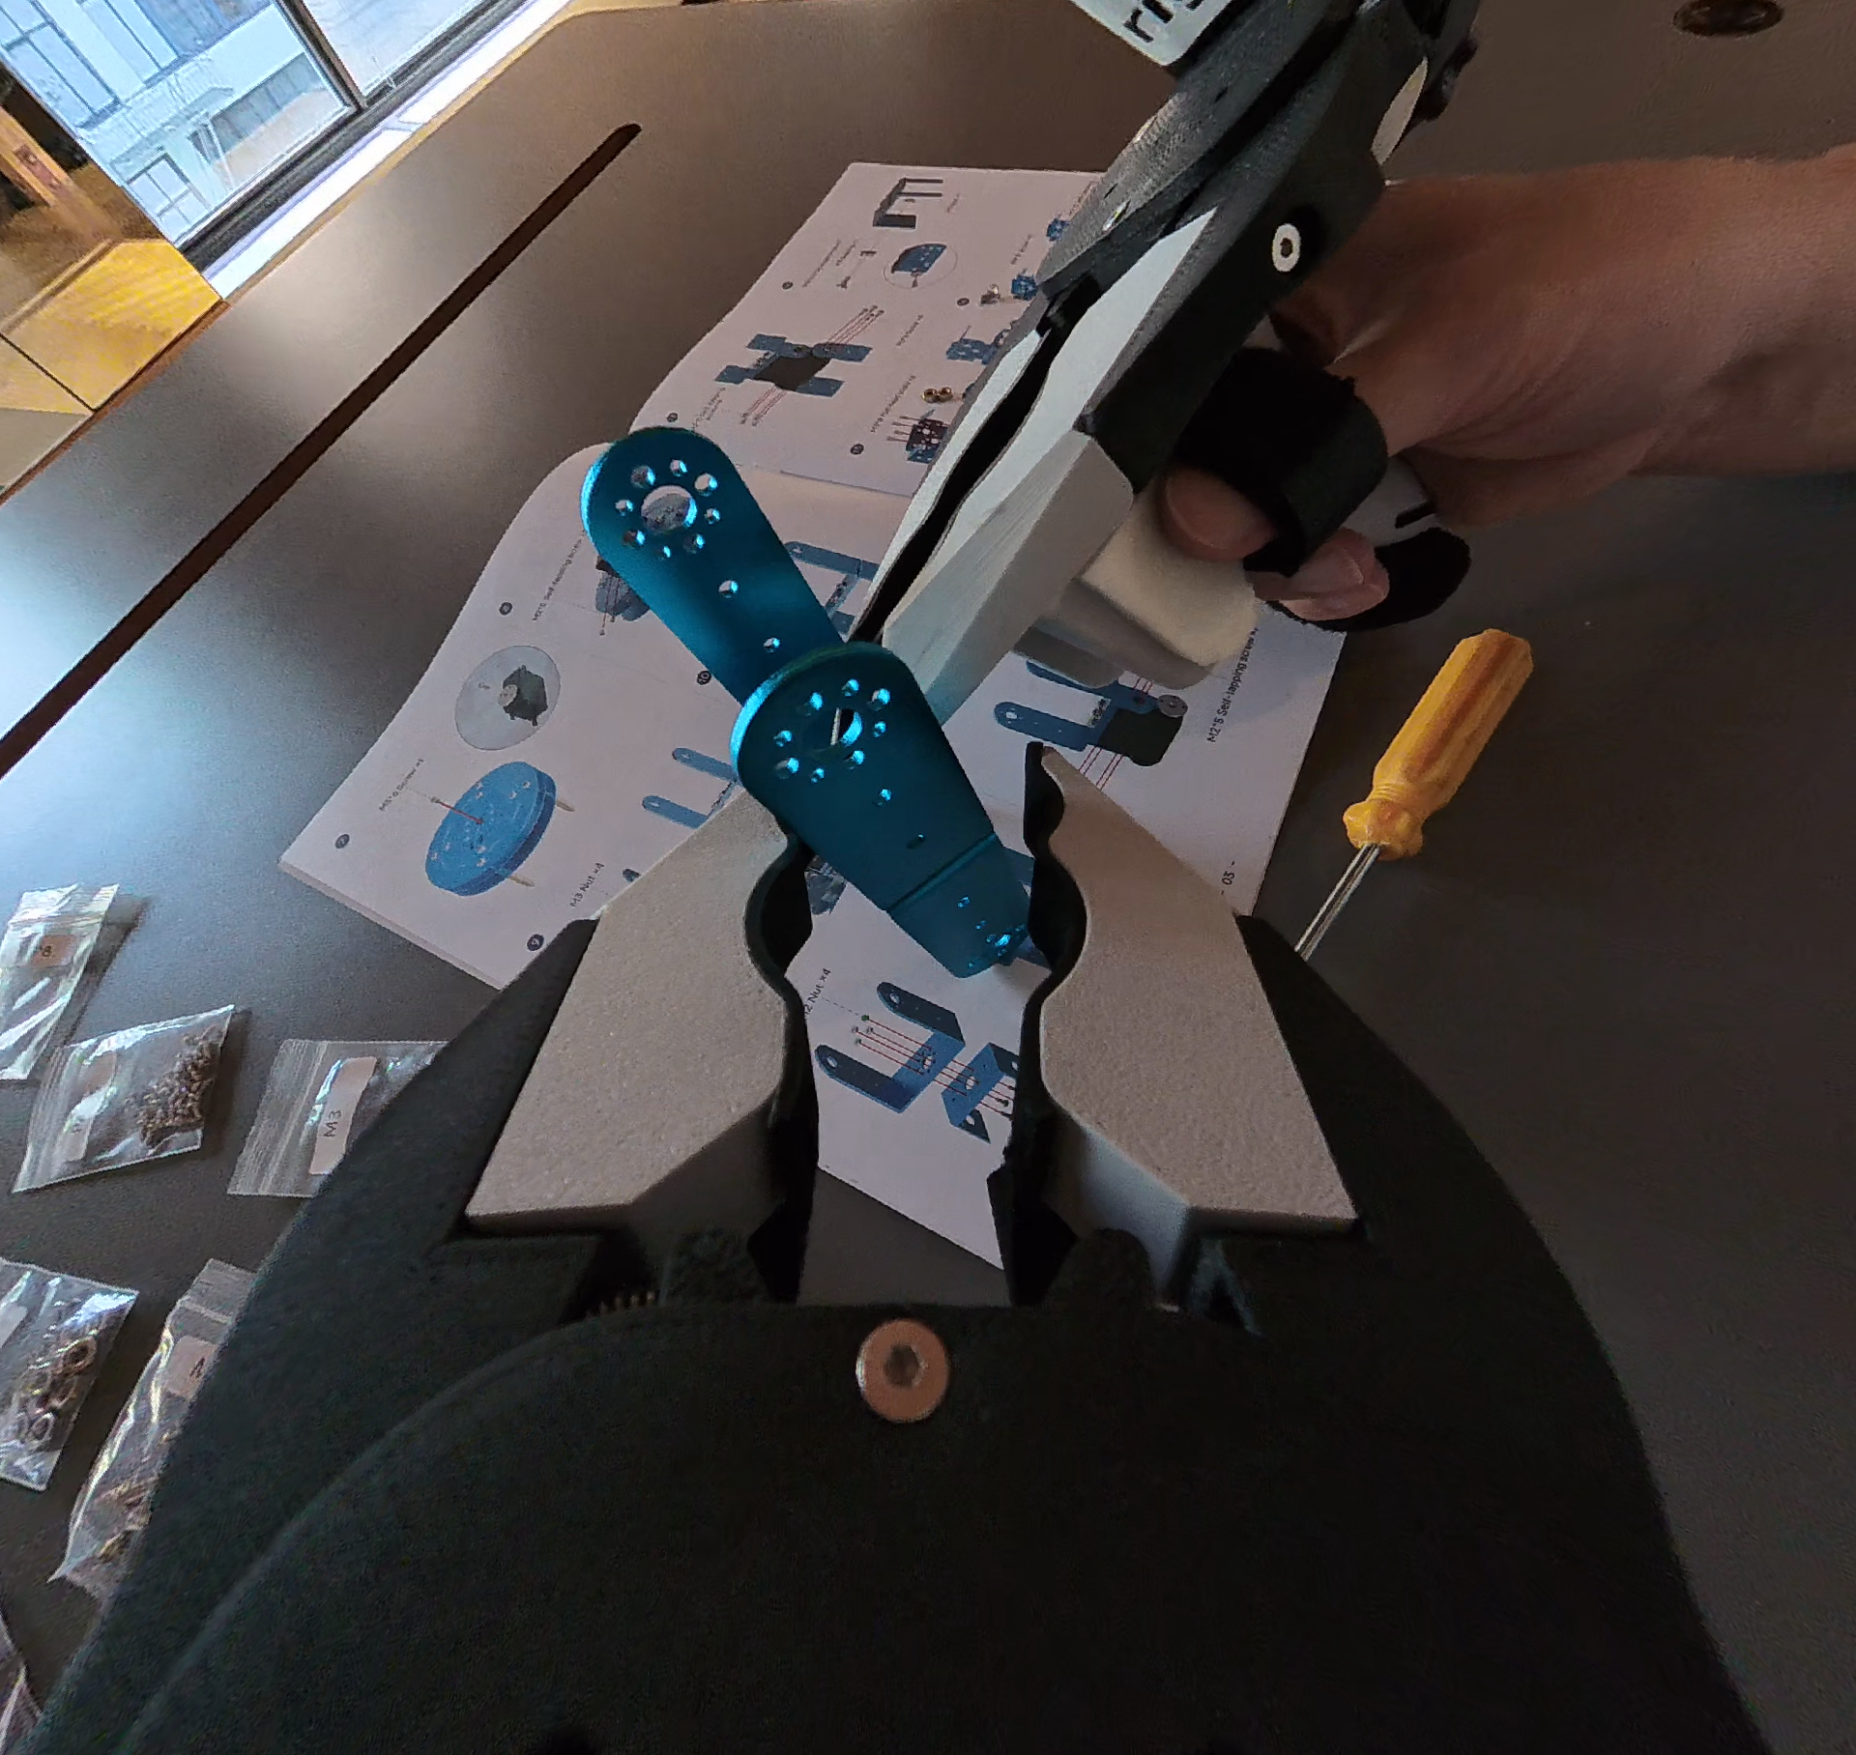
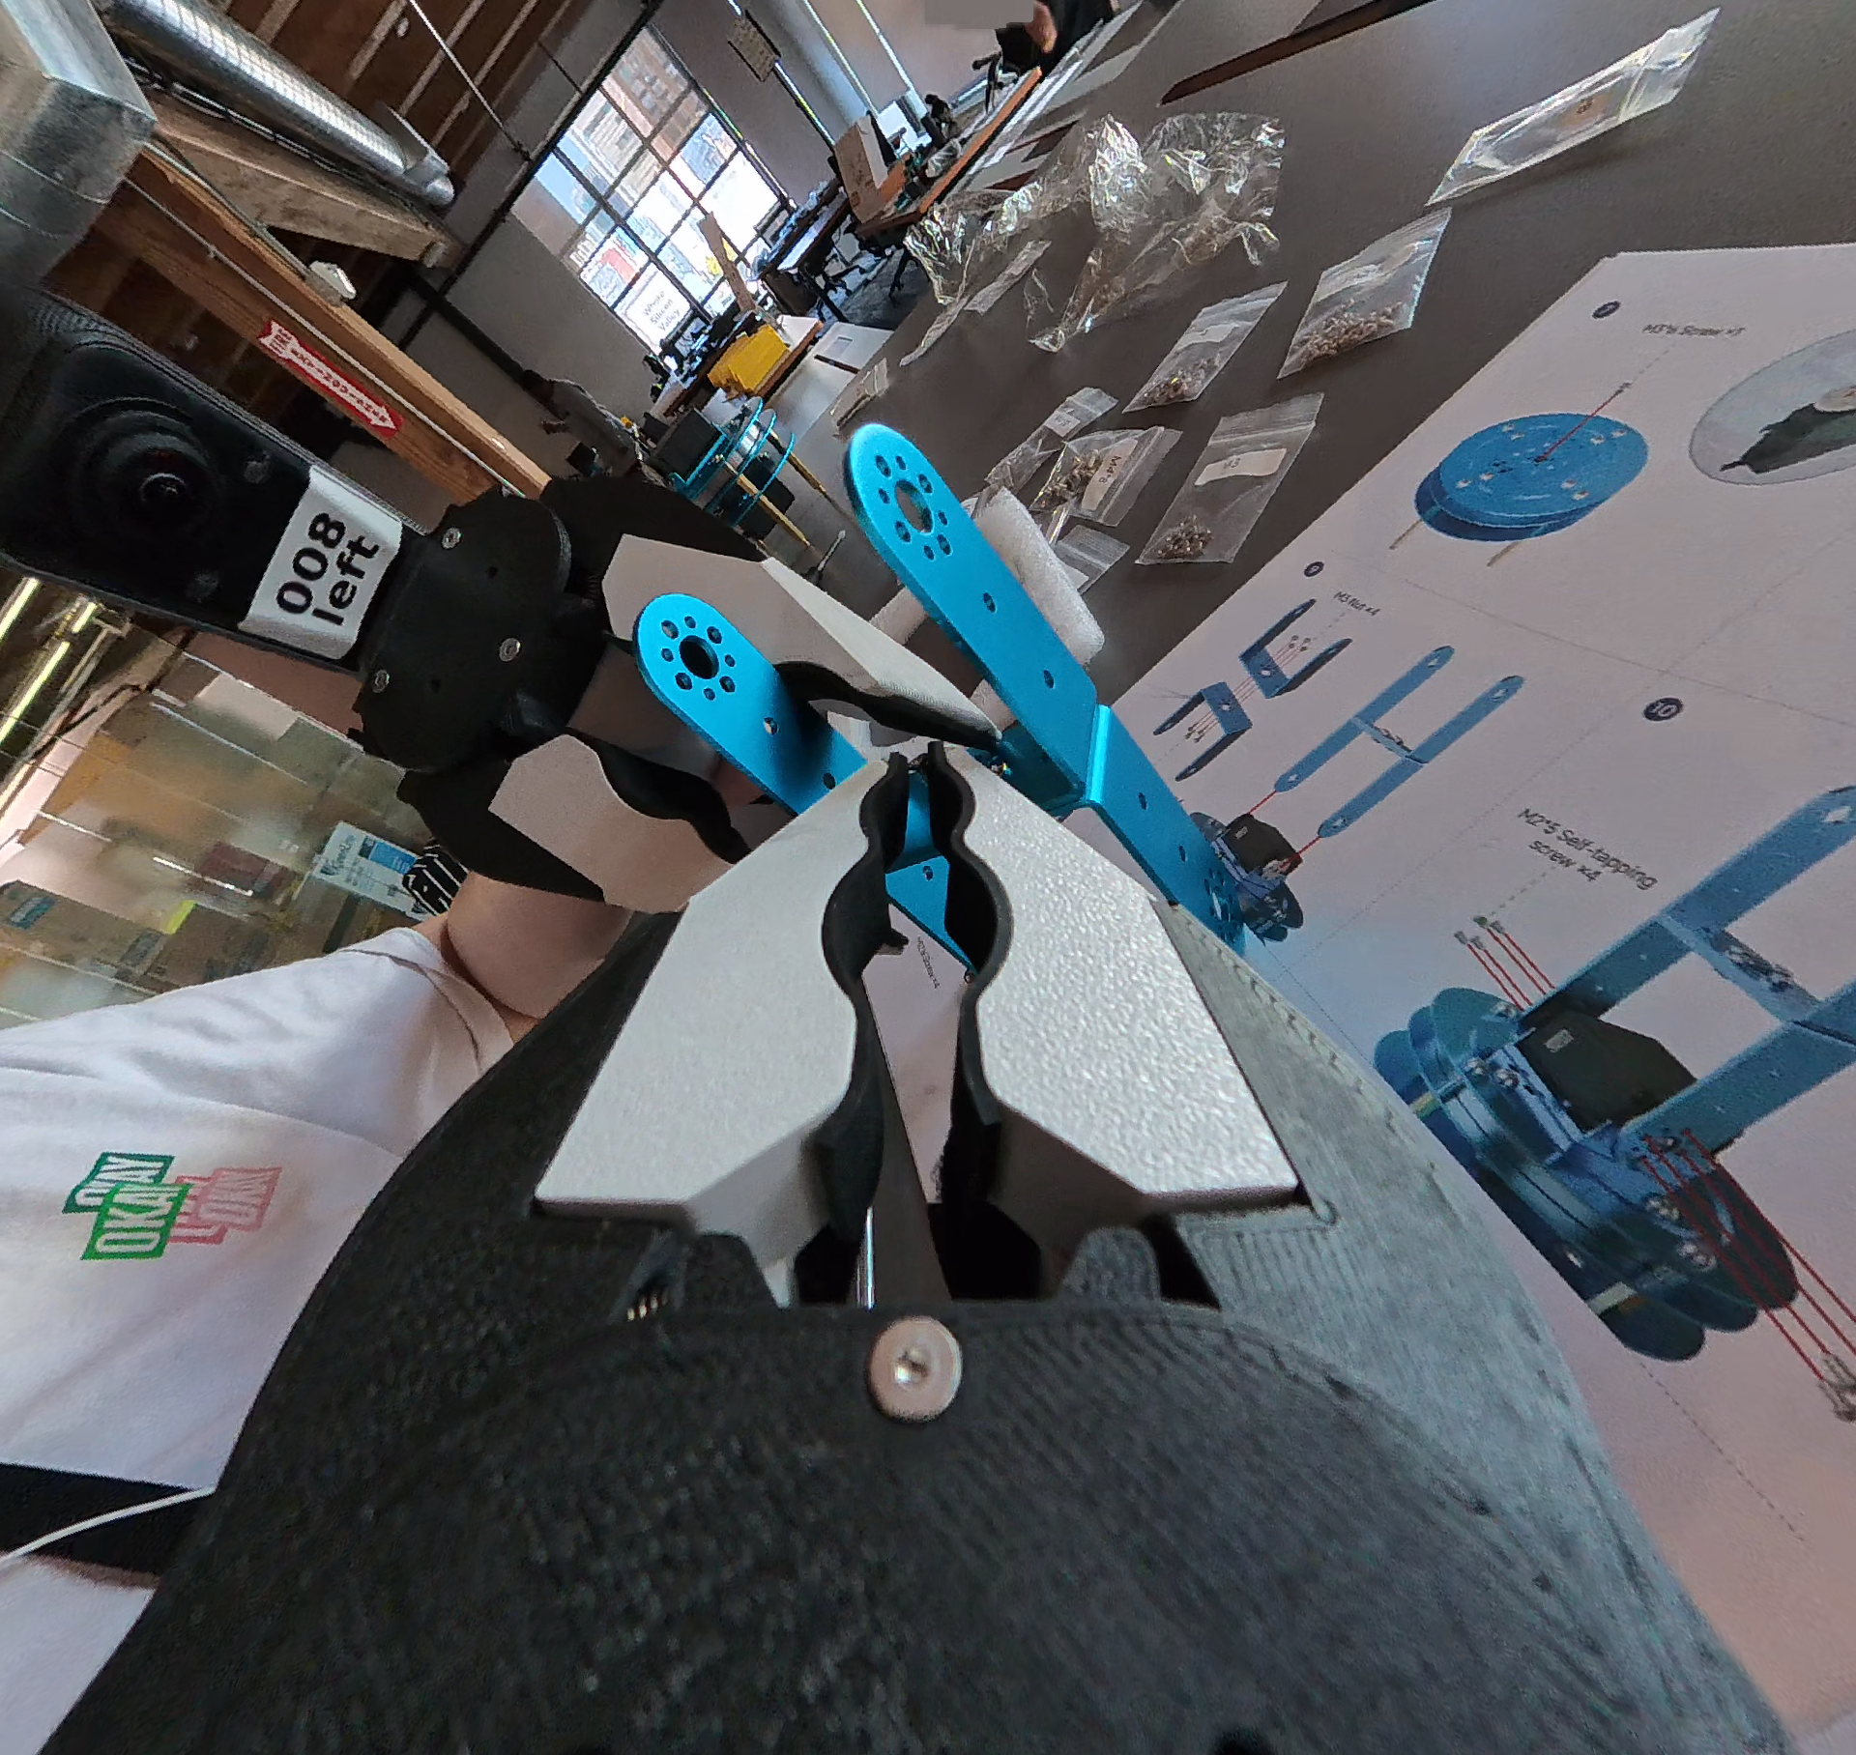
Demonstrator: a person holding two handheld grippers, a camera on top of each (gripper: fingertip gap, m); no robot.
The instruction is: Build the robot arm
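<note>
A blue metal U-shaped bracket (image 1: 884, 813) with rings of holes in its two arms is held above an open instruction sheet (image 1: 562, 703). My left gripper (image 1: 904, 783) is shut on the bracket's near arm. In the right wrist view the bracket (image 2: 1004, 622) sits between the left gripper's fingers (image 2: 803, 632). My right gripper (image 2: 916, 763) is nearly closed on a thin metal tool (image 2: 866, 1240), its tips at the bracket's base. In the left wrist view it (image 1: 884, 632) comes in from the upper right, between the bracket's arms.
A yellow-handled screwdriver (image 1: 1436, 733) lies to the right of the sheet on the dark table (image 1: 1607, 1104). Several small clear bags of hardware (image 1: 131, 1094) lie at the left and also show in the right wrist view (image 2: 1235, 472). A white foam block (image 1: 1165, 592) sits by the person's hand (image 1: 1557, 331). Less than 4 cm separates the two grippers' tips.
</note>
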